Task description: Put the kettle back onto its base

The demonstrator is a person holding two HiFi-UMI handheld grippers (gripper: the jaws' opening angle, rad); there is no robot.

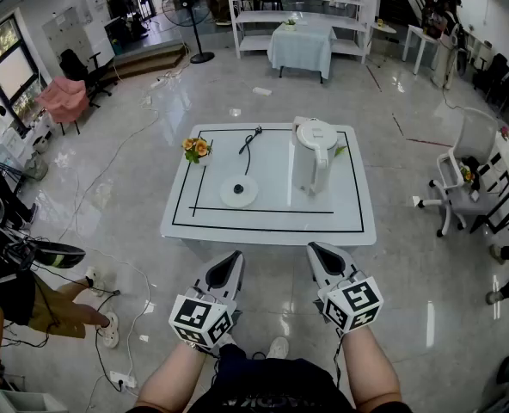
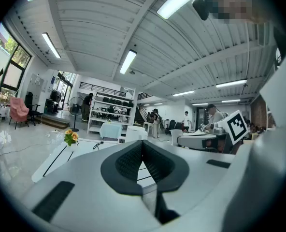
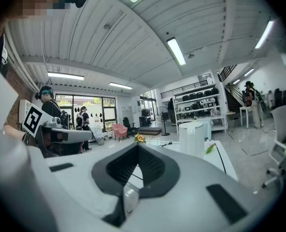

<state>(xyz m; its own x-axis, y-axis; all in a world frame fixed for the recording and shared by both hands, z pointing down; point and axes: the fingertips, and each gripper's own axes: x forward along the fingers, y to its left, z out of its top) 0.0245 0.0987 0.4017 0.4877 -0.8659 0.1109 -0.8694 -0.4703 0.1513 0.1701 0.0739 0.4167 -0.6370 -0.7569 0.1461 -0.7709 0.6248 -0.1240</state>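
Note:
A white electric kettle (image 1: 315, 156) stands upright at the back right of a low white table (image 1: 267, 222), seen also as the kettle (image 3: 194, 138) in the right gripper view. Its round white base (image 1: 239, 191) lies left of it near the table's middle, with a black cord (image 1: 248, 141) running toward the back. My left gripper (image 1: 233, 261) and right gripper (image 1: 316, 254) hover side by side in front of the table's near edge, well short of both objects. Both are shut with nothing between the jaws.
A small pot of yellow-orange flowers (image 1: 196, 150) sits at the table's back left. A black rectangle is marked on the tabletop. A white office chair (image 1: 465, 179) stands to the right; cables and a power strip (image 1: 121, 379) lie on the shiny floor at left. A person sits at the lower left.

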